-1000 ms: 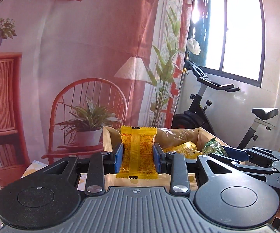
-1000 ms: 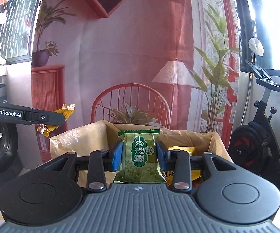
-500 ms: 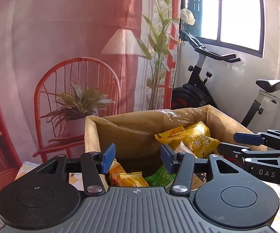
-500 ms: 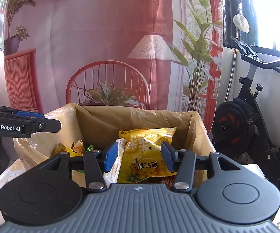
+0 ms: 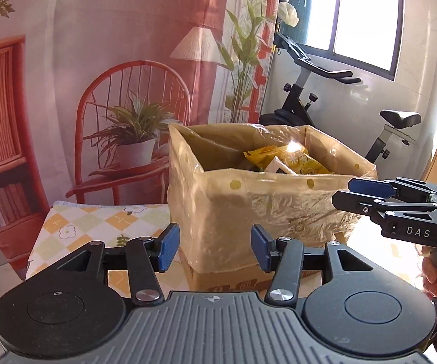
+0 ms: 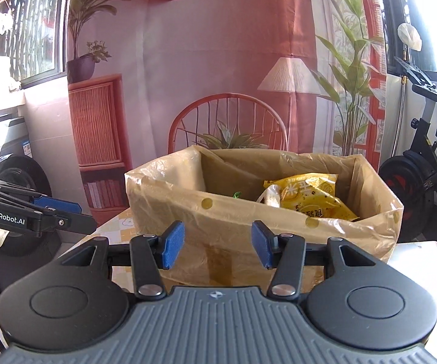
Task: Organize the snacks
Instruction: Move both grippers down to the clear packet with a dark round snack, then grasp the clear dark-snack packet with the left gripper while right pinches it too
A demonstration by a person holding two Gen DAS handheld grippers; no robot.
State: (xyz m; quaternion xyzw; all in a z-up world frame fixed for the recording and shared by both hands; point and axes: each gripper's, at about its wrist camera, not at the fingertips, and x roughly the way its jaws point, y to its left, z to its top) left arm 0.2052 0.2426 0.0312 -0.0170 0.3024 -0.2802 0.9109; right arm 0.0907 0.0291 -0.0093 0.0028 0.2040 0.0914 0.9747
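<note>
While both sets of fingers stand spread and empty, the left gripper [image 5: 215, 250] and right gripper [image 6: 217, 249] hang before the bag-lined box [image 6: 248, 221] on the table [image 5: 97, 221]; a yellow snack bag [image 6: 312, 197] lies inside, beyond them.

A lived-in room of a home: an exercise bike [image 5: 333, 97] stands under a sunlit window [image 5: 367, 15], and left of the bike hangs a printed backdrop [image 6: 218, 45] of a chair, lamp and plants. Farther left, a washing machine [image 6: 15, 182] sits below another window.
</note>
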